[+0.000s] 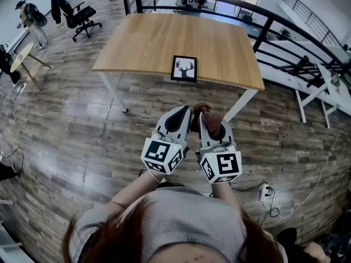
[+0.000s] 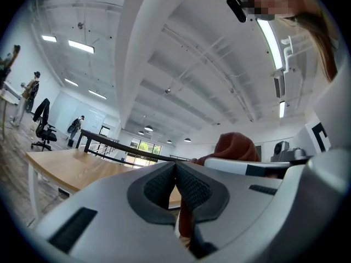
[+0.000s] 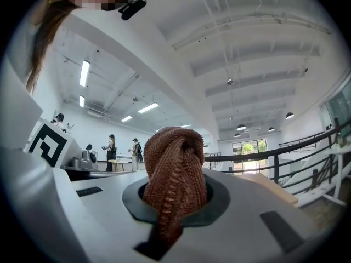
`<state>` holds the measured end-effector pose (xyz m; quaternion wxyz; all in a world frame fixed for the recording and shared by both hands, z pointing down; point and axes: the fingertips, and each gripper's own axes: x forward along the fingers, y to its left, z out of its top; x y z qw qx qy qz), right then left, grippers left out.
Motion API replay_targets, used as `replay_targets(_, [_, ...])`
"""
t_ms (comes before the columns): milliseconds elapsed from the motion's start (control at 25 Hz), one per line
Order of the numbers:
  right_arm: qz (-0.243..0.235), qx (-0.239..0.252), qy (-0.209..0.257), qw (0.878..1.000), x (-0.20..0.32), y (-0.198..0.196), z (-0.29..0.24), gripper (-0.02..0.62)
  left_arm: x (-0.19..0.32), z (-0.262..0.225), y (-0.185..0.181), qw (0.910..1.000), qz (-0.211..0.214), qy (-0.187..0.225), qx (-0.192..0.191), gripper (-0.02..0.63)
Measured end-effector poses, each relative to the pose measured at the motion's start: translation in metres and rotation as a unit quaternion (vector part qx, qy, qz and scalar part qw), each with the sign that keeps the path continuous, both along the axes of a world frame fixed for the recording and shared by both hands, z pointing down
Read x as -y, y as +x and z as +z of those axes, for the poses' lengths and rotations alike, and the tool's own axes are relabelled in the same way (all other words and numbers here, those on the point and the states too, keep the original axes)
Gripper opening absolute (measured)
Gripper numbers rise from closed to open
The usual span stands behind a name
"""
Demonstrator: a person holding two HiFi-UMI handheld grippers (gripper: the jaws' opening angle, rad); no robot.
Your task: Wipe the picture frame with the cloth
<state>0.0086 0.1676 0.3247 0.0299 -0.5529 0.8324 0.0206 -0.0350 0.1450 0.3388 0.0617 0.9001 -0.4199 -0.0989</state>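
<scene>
Frame (image 1: 184, 68) lies flat at the surface's (image 1: 164, 37) near edge, 12 o'clock from the grippers and well apart. Looks light and stiff, maybe glass-fronted, so I'd steady it by an edge. Cloth (image 3: 176, 158) is soft knit, bunched in the right gripper's (image 3: 175, 199) pinch. Left gripper (image 2: 175, 166) is pressed together, empty. No containers around.

Open-plan office floor: a wooden table (image 1: 164, 43) on white legs, a black swivel office chair (image 1: 81, 18), wood-plank flooring (image 1: 71, 119), a black railing (image 1: 267, 29) behind the table, and strip lights (image 2: 81, 46) on a high white ceiling.
</scene>
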Motion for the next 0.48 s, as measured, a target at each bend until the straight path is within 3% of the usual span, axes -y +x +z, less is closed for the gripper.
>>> replay_targets(480, [-0.006,-0.009,0.01,1.0,0.009,-0.027,-0.005,0.046,0.007,-0.008,-0.019,0.9999,0.0,0.013,-0.003,0.008])
